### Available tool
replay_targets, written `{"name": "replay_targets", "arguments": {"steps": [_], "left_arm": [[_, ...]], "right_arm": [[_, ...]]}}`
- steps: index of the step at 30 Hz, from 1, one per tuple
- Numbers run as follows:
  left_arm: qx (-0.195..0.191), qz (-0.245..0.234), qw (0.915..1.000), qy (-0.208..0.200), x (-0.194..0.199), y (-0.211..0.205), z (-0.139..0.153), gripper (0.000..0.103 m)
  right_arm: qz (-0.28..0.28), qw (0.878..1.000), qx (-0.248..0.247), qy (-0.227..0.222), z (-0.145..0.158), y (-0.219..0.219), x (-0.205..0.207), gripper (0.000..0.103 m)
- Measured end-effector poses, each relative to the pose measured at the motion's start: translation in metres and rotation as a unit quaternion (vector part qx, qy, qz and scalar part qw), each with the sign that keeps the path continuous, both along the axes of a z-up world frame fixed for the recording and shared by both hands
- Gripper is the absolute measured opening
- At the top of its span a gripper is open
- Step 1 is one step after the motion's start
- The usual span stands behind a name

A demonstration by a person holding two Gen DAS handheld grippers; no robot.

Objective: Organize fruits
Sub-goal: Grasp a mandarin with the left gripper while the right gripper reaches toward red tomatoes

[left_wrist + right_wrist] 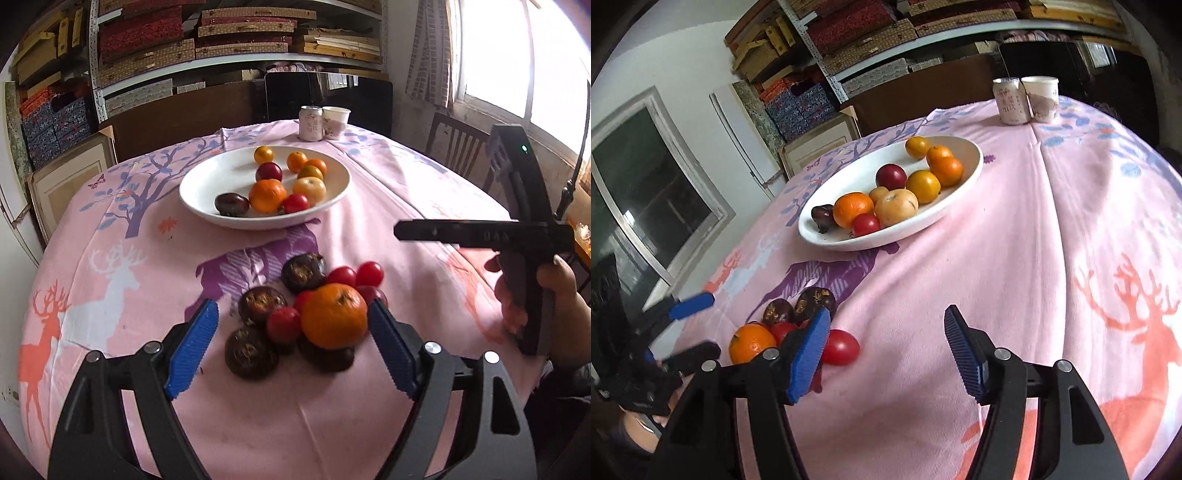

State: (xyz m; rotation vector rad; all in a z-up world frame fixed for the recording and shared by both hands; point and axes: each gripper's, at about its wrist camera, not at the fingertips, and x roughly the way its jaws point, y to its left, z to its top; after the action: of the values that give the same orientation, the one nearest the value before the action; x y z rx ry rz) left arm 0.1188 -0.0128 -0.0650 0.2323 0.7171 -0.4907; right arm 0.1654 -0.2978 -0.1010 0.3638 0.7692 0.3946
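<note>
Low in the left wrist frame, the left gripper (291, 343) gapes around the mandarin (334, 315); centre it, then squeeze gently. Right gripper (882, 354), fingers apart and empty, waits below the white plate (964, 181).

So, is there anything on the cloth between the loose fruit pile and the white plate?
Nothing visible: only bare pink tablecloth lies between the fruit pile and the white plate. The can and cup stand behind the plate.
</note>
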Motion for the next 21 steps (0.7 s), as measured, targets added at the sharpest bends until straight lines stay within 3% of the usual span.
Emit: {"name": "replay_targets", "arguments": {"steps": [4, 9, 11, 12, 14, 17, 21], "left_arm": [[0.032, -0.004, 0.9992, -0.021, -0.019, -0.014, -0.011, 0.080], [0.037, -0.001, 0.9992, -0.017, -0.007, -0.033, -0.016, 0.080], [0.053, 0.000, 0.9986, 0.003, 0.005, -0.042, -0.026, 0.059], [0.058, 0.002, 0.9983, -0.006, 0.006, -0.045, -0.027, 0.058], [0.052, -0.008, 0.9986, -0.007, 0.003, -0.046, -0.027, 0.046], [0.017, -0.014, 0.9998, -0.002, 0.001, -0.037, -0.025, 0.044], [-0.074, 0.025, 0.9968, -0.015, -0.001, 0.000, -0.010, 0.045]], "right_arm": [[-0.012, 0.998, 0.051, 0.021, -0.011, -0.016, -0.001, 0.066], [-0.017, 0.998, 0.053, 0.014, -0.011, -0.014, -0.005, 0.066], [-0.019, 0.998, 0.054, 0.016, -0.010, -0.014, -0.005, 0.066], [-0.020, 0.998, 0.058, 0.019, -0.011, -0.014, -0.005, 0.066], [-0.022, 0.998, 0.061, 0.021, -0.011, -0.015, -0.005, 0.066], [-0.008, 0.998, 0.055, 0.015, -0.009, -0.011, -0.005, 0.066], [0.057, 0.998, 0.021, 0.004, -0.002, 0.014, -0.013, 0.066]]}}
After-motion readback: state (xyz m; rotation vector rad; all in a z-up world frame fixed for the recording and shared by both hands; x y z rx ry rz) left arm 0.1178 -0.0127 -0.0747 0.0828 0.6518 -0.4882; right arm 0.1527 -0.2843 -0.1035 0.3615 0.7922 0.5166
